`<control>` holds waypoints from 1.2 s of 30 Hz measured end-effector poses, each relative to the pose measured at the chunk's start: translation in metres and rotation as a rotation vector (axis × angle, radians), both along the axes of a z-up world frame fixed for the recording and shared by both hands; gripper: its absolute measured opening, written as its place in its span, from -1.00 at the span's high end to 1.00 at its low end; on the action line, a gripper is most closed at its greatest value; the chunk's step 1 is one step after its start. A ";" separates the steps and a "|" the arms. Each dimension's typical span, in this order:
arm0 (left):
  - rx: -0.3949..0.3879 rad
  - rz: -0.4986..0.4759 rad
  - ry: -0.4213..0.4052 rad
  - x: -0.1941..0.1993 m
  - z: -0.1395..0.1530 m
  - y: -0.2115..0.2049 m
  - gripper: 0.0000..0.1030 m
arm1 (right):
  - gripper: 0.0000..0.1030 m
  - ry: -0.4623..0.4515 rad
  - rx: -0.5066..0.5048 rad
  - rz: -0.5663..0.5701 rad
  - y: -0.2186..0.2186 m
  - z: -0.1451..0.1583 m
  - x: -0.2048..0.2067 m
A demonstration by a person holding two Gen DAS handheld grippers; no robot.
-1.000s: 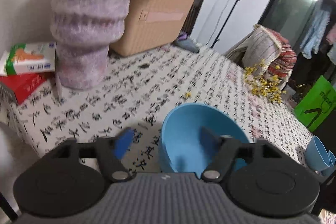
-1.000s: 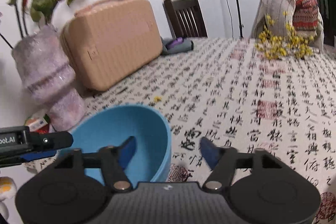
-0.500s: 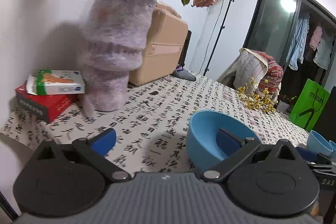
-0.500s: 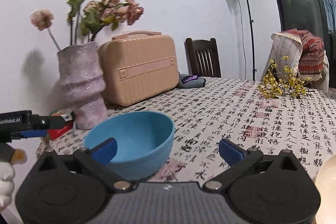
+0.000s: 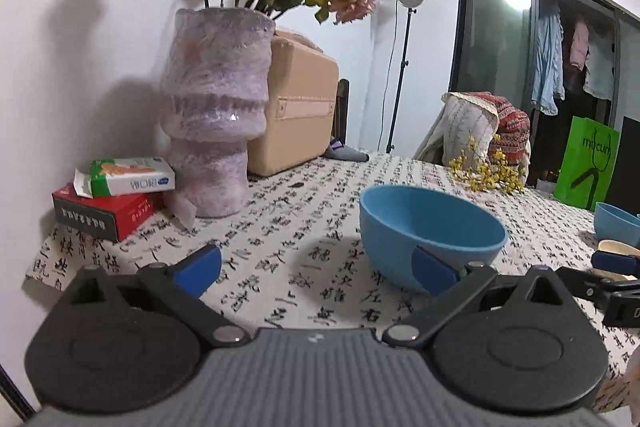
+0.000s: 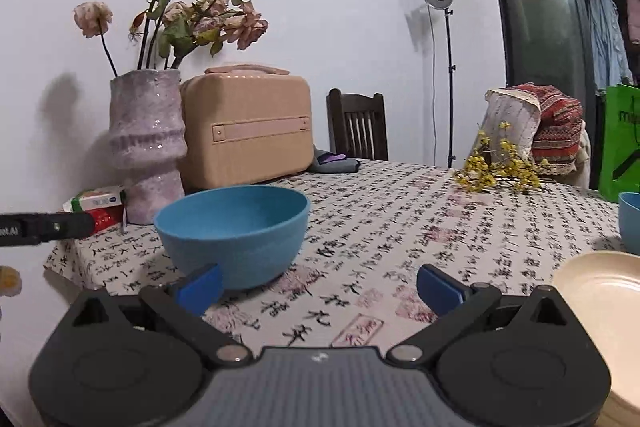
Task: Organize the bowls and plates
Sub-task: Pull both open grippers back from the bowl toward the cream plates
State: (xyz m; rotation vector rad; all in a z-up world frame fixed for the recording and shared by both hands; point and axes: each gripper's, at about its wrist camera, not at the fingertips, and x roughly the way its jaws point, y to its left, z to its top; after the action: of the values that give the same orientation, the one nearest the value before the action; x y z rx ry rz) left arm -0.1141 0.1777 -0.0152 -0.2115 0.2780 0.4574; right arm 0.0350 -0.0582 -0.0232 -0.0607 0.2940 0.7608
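Blue bowl [image 5: 432,227] sits upright on the patterned tablecloth [image 5: 304,211], at 4 o'clock from the lilac vase [image 5: 218,115]. Left gripper [image 5: 316,263] and right gripper [image 6: 318,285]: jaws spread wide, nothing held. Cream plate [image 6: 600,291] at 3 o'clock of the right gripper.

A round, deep blue plastic bowl [image 5: 430,227] stands upright and empty on the calligraphy-print cloth of the surface [image 5: 304,211], in front of the mottled lilac vase [image 5: 216,115]. A shallow cream plate [image 6: 600,291] and a second blue bowl [image 6: 630,227] sit well apart from that vase.
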 end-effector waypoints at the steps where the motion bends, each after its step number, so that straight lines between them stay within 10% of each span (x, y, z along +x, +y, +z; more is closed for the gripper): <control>1: -0.008 -0.005 -0.002 0.000 -0.002 0.000 -1.00 | -1.00 -0.001 0.000 -0.006 -0.002 -0.001 -0.001; 18: 0.151 -0.088 -0.036 0.014 -0.004 -0.039 -1.00 | -1.00 -0.006 -0.001 -0.101 -0.019 -0.007 -0.004; 36: 0.118 -0.182 -0.079 0.042 0.010 -0.042 -1.00 | -1.00 0.024 0.007 -0.237 -0.039 0.010 0.006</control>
State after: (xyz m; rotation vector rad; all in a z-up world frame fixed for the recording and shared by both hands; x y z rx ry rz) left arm -0.0720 0.1353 -0.0047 -0.0873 0.1899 0.2830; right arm 0.0412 -0.0972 -0.0130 -0.0094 0.3150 0.5280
